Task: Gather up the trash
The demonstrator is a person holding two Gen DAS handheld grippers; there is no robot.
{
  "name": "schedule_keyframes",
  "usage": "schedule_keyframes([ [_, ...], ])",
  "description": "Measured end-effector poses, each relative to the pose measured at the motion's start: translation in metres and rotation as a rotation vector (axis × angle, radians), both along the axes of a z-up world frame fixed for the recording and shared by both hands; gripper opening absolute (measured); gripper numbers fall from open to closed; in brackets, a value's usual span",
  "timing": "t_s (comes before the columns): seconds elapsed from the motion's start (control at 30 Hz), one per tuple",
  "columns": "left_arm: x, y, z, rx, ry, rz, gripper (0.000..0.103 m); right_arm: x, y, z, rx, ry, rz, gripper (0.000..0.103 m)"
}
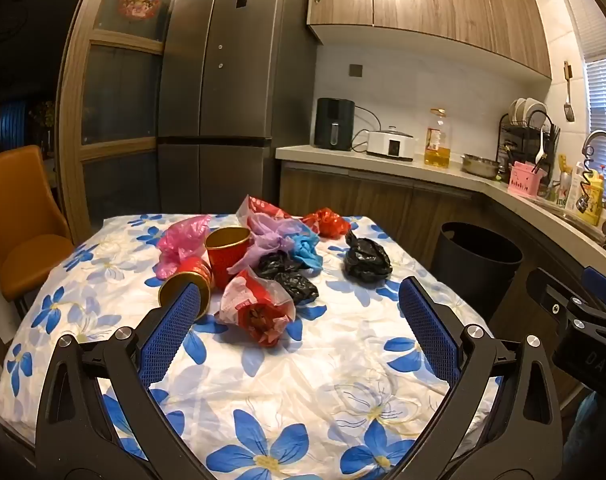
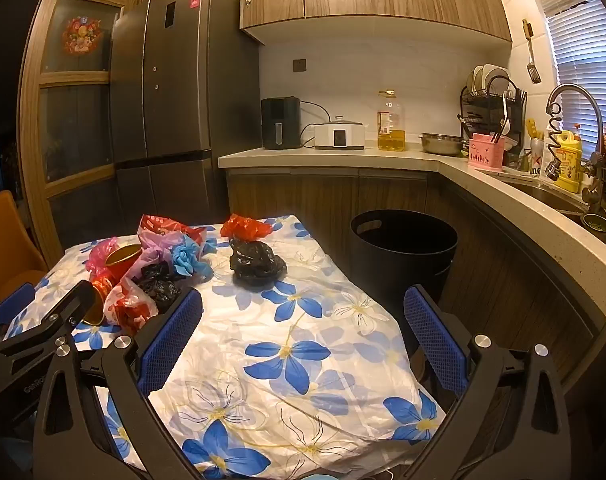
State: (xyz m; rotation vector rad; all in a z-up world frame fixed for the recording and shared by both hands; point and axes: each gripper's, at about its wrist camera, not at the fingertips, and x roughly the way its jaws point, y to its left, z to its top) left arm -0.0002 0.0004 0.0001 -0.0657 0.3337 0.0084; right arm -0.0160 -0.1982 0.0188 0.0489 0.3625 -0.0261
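Two grippers are hanging over the near edge of the table [image 1: 263,400], both with jaws spread wide and nothing between them. The left gripper [image 1: 299,312] is tilting slightly down toward the heap of trash, and the right gripper [image 2: 303,316] is doing the same alongside it, aimed more at the table's right side. That spread, empty stance is looking like readiness for a first pick, since no piece has been lifted yet.

All the trash is lying on the flowered cloth. A red cup [image 1: 227,250] is standing upright in the heap, while a second cup [image 1: 185,286] is lying on its side just beside it, mouth toward the camera. Around them, crumpled bags are bunching together: a pink bag [image 1: 181,244], a red-and-white bag [image 1: 255,308] nearest the left gripper, and small black bags [image 1: 287,276]. One black bag [image 2: 257,266] is sitting apart from the pile, toward the table's right side, with a red bag [image 2: 245,228] just behind it.

A black bin [image 2: 403,248] is standing open on the floor, just off the table's right edge and below the counter, probably so that pieces can be dropped straight in. Judging by reach, the lone black bag is falling to the right gripper, the heap to the left.
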Motion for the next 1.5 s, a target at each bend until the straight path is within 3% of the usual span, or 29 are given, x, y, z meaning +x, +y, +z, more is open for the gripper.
schedule_keyframes([
  [0.77, 0.000, 0.000, 0.000, 0.001, -0.003, -0.002, 0.097, -0.002, -0.002, 0.004, -0.001, -0.001, -0.003, 0.098],
  [1.5, 0.000, 0.004, -0.001, -0.010, -0.017, 0.005, 0.097, 0.007, -0.003, -0.013, 0.017, -0.002, -0.006, 0.098],
])
